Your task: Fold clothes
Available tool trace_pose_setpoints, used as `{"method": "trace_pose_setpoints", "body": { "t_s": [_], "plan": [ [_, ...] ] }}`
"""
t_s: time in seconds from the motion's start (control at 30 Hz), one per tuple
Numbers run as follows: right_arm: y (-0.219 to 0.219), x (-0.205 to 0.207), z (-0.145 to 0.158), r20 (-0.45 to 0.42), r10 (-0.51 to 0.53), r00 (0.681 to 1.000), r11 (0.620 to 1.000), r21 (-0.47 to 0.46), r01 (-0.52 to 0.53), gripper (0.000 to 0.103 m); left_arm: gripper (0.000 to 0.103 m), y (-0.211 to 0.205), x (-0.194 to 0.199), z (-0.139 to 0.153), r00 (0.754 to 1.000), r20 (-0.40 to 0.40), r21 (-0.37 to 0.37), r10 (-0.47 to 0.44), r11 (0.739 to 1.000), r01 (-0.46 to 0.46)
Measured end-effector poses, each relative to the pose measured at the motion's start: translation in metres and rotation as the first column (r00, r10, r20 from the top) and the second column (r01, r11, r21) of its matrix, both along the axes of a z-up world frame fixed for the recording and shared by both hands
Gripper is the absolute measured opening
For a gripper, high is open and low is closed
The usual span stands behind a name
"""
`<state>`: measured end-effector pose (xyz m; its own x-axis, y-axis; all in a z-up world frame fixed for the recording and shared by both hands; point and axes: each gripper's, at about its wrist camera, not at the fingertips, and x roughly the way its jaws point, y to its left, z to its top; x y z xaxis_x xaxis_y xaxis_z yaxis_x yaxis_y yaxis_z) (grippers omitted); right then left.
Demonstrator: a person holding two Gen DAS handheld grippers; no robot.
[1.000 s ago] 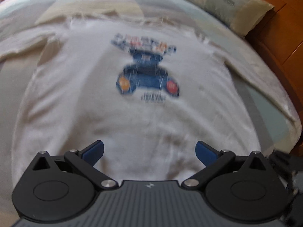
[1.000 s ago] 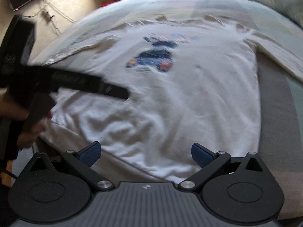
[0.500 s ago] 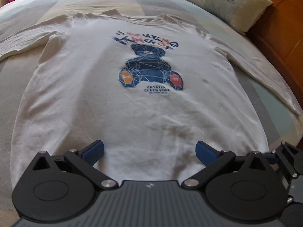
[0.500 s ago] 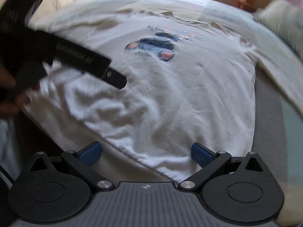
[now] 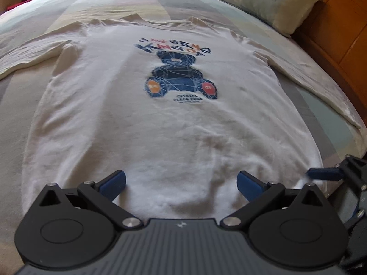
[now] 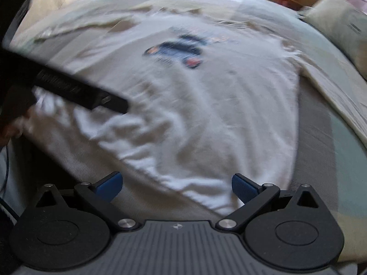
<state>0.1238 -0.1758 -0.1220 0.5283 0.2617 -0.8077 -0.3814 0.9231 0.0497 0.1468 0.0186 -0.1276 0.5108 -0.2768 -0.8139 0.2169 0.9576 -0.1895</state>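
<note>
1. White T-shirt (image 5: pixel 142 119) lies spread flat, print up, on bed (image 5: pixel 325 123), sleeves out.
2. Left gripper (image 5: pixel 181 182) and right gripper (image 6: pixel 176 184) both gape empty over near hem.
3. Probably hem grab stage; right view is blurry. Next: pinch both near hem corners squarely.

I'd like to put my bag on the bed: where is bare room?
Bare bedsheet lies beyond the T-shirt's collar, left of the pillow. A grey strip runs between the shirt's body and its spread right sleeve. The middle is covered; the left gripper and right gripper crowd the hem.
</note>
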Motion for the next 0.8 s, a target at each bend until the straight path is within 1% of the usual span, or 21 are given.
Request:
{"method": "trace_pose_setpoints", "body": {
  "t_s": [0.03, 0.1, 0.17, 0.27, 0.33, 0.4, 0.53, 0.7, 0.77, 0.8],
  "plan": [
    [-0.007, 0.001, 0.004, 0.014, -0.032, 0.999, 0.999, 0.024, 0.032, 0.103, 0.102, 0.001, -0.001, 0.001, 1.0, 0.004, 0.002, 0.006, 1.0, -0.006],
    [-0.031, 0.007, 0.01, 0.03, -0.116, 0.993, 0.988, 0.111, 0.112, 0.103, 0.102, 0.002, -0.002, 0.004, 1.0, 0.011, 0.007, 0.017, 1.0, -0.017],
    [-0.055, 0.012, 0.016, 0.037, -0.201, 0.979, 0.961, 0.2, 0.19, 0.103, 0.102, -0.002, -0.003, 0.003, 1.0, 0.008, 0.014, 0.005, 1.0, -0.005],
    [-0.096, 0.025, 0.018, 0.065, -0.305, 0.95, 0.927, 0.25, 0.28, 0.103, 0.102, -0.012, -0.005, 0.0, 1.0, -0.002, 0.033, -0.026, 0.999, 0.026],
    [-0.123, 0.034, 0.019, 0.082, -0.372, 0.925, 0.899, 0.281, 0.337, 0.103, 0.102, -0.019, -0.008, -0.001, 0.999, -0.007, 0.049, -0.044, 0.998, 0.045],
    [-0.151, 0.043, 0.02, 0.096, -0.438, 0.894, 0.866, 0.313, 0.39, 0.103, 0.102, -0.024, -0.01, -0.001, 0.998, -0.012, 0.07, -0.054, 0.996, 0.054],
    [-0.223, 0.068, 0.019, 0.07, -0.557, 0.827, 0.784, 0.373, 0.496, 0.103, 0.102, -0.03, -0.01, -0.001, 0.999, -0.028, 0.1, -0.044, 0.994, 0.047],
    [-0.315, 0.098, 0.019, 0.025, -0.689, 0.724, 0.658, 0.44, 0.611, 0.103, 0.102, -0.037, -0.004, 0.001, 0.999, -0.044, 0.133, -0.022, 0.991, 0.028],
    [-0.352, 0.11, 0.019, 0.003, -0.736, 0.677, 0.601, 0.463, 0.651, 0.103, 0.102, -0.041, 0.0, 0.002, 0.998, -0.052, 0.128, -0.021, 0.991, 0.027],
    [-0.36, 0.115, 0.015, 0.0, -0.739, 0.674, 0.598, 0.461, 0.656, 0.103, 0.102, -0.043, 0.003, 0.001, 0.998, -0.057, 0.127, -0.021, 0.991, 0.028]
  ]
}}
